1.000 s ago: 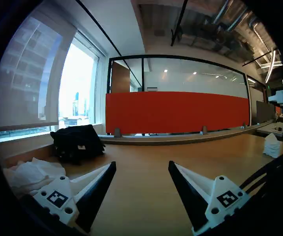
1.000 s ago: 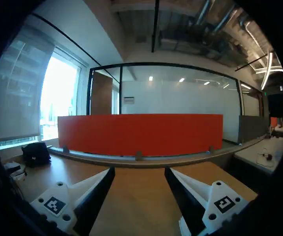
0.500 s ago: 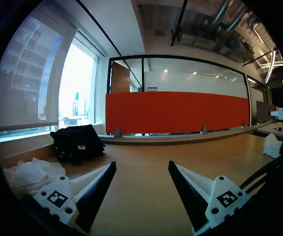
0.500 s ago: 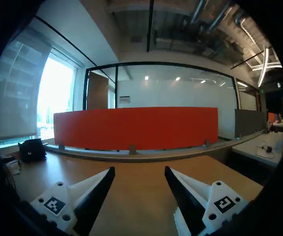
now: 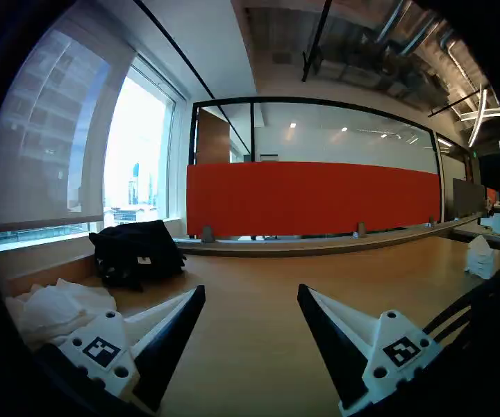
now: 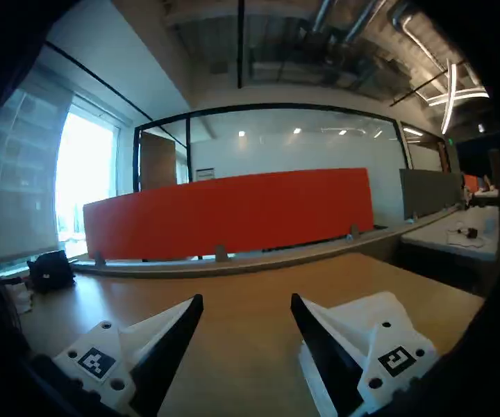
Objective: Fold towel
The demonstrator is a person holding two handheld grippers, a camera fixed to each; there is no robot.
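Open office. Long wooden surface (image 5: 250,347) backed by a red-orange divider panel (image 5: 312,198). Glass partition wall (image 5: 340,132) behind it, with ceiling spots reflected in it. Bright window (image 5: 135,163) at left, roller blind (image 5: 38,146) partly down. Exposed ceiling pipes (image 5: 396,35), linear light strips (image 5: 482,111). White desk (image 6: 458,240) at right in the right gripper view.

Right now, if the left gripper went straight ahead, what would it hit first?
Probably nothing soon: the left gripper, open, points low across the table. The first thing in its line looks like the red divider at the far edge, though depth is hard to judge.
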